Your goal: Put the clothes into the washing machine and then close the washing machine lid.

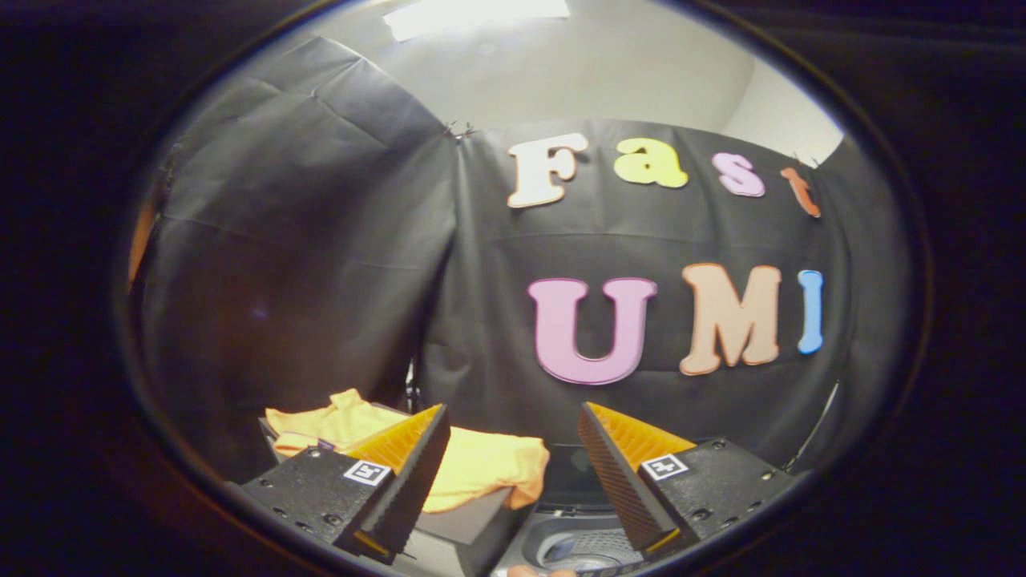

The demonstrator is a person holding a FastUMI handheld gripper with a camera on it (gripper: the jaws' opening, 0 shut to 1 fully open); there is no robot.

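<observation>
The claw (513, 449) hangs wide and empty, the orange clothes (481, 469) draped over a grey box (461, 533) just beyond its left finger, beside the washing machine (581, 545) below.

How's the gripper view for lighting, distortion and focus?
Gripper view: bright ceiling light blown out; booth dim below; strong fisheye bending. Hand-held gripper open, its fingers sharp; orange clothes behind the left finger slightly soft; washing machine opening low between the fingers, dark.
</observation>
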